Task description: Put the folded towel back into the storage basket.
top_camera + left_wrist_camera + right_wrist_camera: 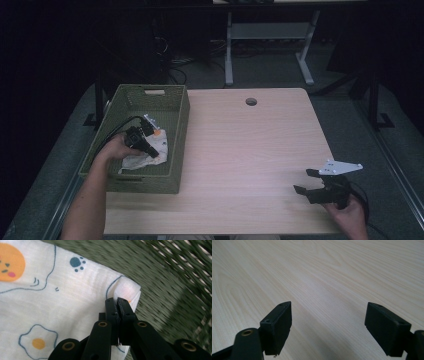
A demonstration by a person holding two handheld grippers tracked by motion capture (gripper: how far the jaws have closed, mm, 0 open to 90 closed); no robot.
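Left gripper view puts the cloth up close: a thin white fabric printed with fried eggs, a paw mark and an orange face, lying rumpled on the floor of the green basket. It looks light, limp and not at all fragile, so I judge it will drape and trail rather than keep any shape when lifted, and a single pinch at a corner or folded edge should carry it, though a shallow bite on so thin a layer could slip out. That is where the hold is: the left gripper has its jaws brought together on a doubled-over corner of the cloth, the fold pinched between the pads with a little tuft standing up past the tips. In the high view the cloth sits in the near half of the basket, which stands at the table's left edge, and the left gripper reaches down into the basket from its left side, over the cloth. The right gripper is well apart from the basket, near the table's front right corner, held low in the person's hand; its jaws stand wide apart with bare wood between them, touching nothing.
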